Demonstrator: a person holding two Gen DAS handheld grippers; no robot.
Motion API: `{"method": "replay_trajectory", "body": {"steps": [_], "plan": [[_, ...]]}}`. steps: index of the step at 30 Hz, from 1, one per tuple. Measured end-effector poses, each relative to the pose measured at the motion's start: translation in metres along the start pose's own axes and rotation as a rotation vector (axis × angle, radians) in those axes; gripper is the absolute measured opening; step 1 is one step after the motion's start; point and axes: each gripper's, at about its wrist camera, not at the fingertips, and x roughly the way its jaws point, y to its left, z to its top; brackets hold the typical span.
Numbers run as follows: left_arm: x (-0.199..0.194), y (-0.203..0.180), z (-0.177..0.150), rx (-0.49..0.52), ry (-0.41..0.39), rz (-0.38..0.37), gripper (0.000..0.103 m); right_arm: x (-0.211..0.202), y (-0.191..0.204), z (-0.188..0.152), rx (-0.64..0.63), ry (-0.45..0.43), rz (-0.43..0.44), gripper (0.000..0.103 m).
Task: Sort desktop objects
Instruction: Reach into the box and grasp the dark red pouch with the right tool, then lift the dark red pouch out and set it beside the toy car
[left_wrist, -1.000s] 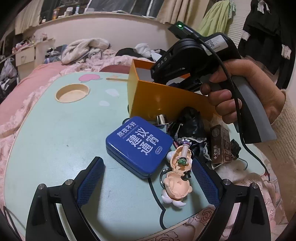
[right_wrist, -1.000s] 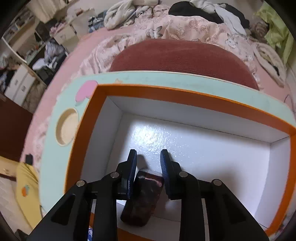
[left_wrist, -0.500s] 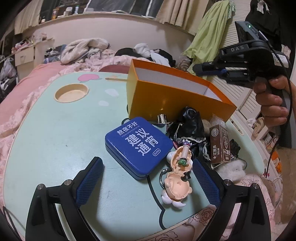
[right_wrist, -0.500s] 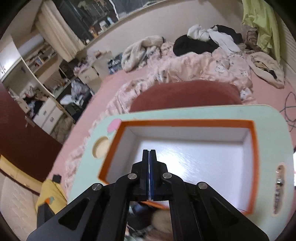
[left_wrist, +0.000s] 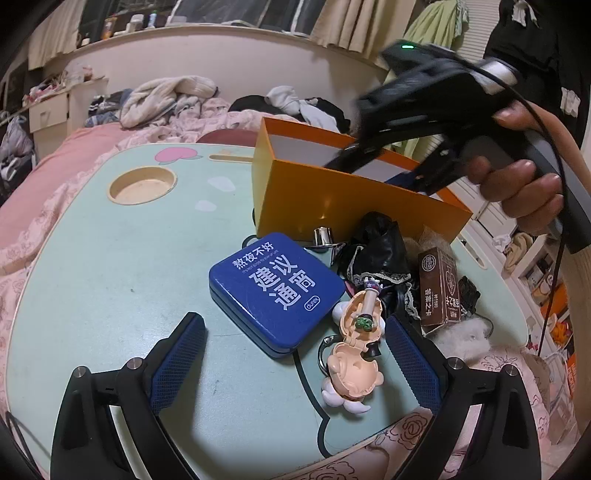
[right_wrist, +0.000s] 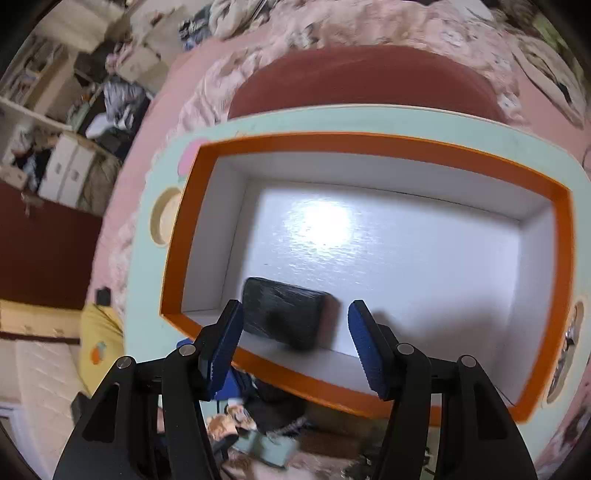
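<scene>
The dark packet (right_wrist: 282, 314) is seen lying flat on the white floor of the orange box (right_wrist: 369, 142), in the near left corner, below and just beyond the right gripper (right_wrist: 295, 341) and apart from its pads. It is a rounded rectangular pack with a wrinkled, glossy wrap; its colour reads as near black under the blur. The box is made of stiff card, orange outside and along the rim, glossy white inside, with a bright glare on its floor. It is stood on a pale green table (left_wrist: 110, 258) with a round recess (left_wrist: 142, 183) cut into it.

The right gripper's jaws have just been opening and are now held well apart over the near wall of the box; nothing is pressed between the ribbed blue pads (right_wrist: 225, 341). In the left wrist view this gripper is seen blurred above the box, gripped by a hand (left_wrist: 524, 181).

The left gripper (left_wrist: 295, 360) is held low over the table with its jaws spread wide, and nothing is held by it. Between and ahead of its fingers lie a blue tin (left_wrist: 275, 290) with rounded corners and white printed characters, and a peach-coloured plastic figure (left_wrist: 356, 350) lying on its back, just beside the right-hand pad. Further right a brown card box (left_wrist: 439, 288) is found lying against a heap of black lace-edged cloth (left_wrist: 380, 258).
</scene>
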Motion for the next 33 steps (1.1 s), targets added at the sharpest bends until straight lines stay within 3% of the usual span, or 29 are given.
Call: {"method": "replay_trajectory", "body": {"steps": [2,3,5,6,7,13,20,24,28,33], "plan": [[0.000,0.001,0.000,0.000,0.000,0.000,0.098,0.020,0.010,0.003,-0.024,0.049,-0.039,0.066],[0.000,0.000,0.000,-0.002,0.001,-0.001,0.098,0.024,0.013,0.003,-0.040,0.039,-0.034,0.075],[-0.001,0.000,0.000,-0.001,0.000,-0.002,0.098,0.026,0.023,0.000,-0.090,-0.013,-0.097,0.073],[-0.001,-0.001,0.000,-0.001,0.000,-0.002,0.098,0.026,0.027,-0.003,-0.104,-0.034,-0.148,0.064],[-0.002,0.000,0.000,-0.001,0.001,-0.001,0.098,0.027,0.031,-0.005,-0.123,-0.051,-0.193,0.064],[-0.002,-0.001,0.000,-0.002,0.001,-0.002,0.098,0.023,0.022,-0.012,-0.115,-0.100,-0.181,0.064],[-0.002,0.000,-0.001,-0.001,0.001,-0.003,0.098,-0.034,0.002,-0.031,-0.039,-0.378,-0.073,0.064],[-0.003,-0.001,0.000,0.000,0.002,-0.004,0.099,-0.076,0.001,-0.071,-0.071,-0.533,-0.064,0.064],[-0.003,-0.001,-0.001,-0.001,0.001,-0.003,0.099,-0.085,0.001,-0.114,-0.138,-0.516,-0.012,0.064],[-0.002,-0.001,0.000,0.009,0.006,-0.001,0.100,-0.055,-0.012,-0.132,-0.133,-0.417,-0.051,0.064]]}}
